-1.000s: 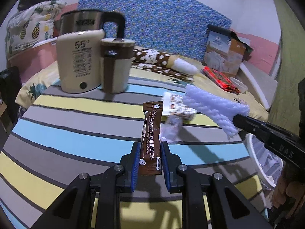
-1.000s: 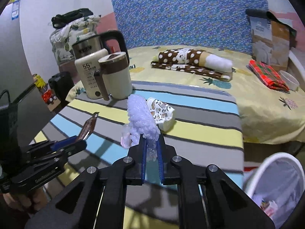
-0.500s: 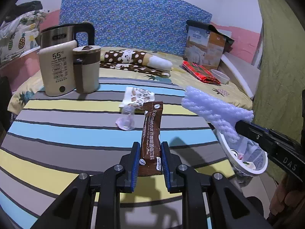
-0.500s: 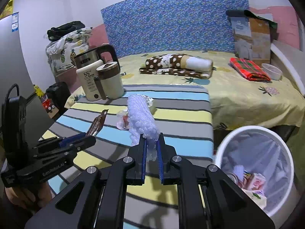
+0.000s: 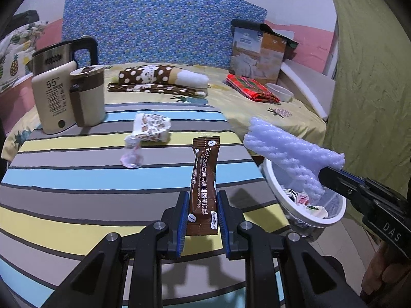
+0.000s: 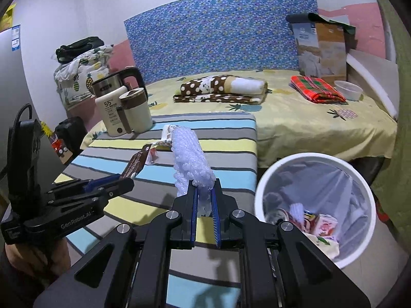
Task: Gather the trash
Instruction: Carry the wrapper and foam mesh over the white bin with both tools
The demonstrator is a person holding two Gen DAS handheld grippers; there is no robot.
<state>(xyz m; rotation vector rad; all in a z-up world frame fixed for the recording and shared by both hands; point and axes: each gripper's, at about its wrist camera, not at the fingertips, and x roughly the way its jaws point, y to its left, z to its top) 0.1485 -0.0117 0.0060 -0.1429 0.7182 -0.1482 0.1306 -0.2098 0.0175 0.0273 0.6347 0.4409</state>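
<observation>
At four o'clock sits my trash bin (image 5: 331,221). My left gripper (image 5: 201,220) pinches a coffee packet (image 5: 204,179), my right gripper (image 6: 204,206) pinches foam (image 6: 191,157). Letting go early could drop both outside.

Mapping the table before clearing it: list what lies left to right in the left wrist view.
Cream warmer → brown-banded mug → clear cup → coffee sachet → foam wrap → white bin.
</observation>
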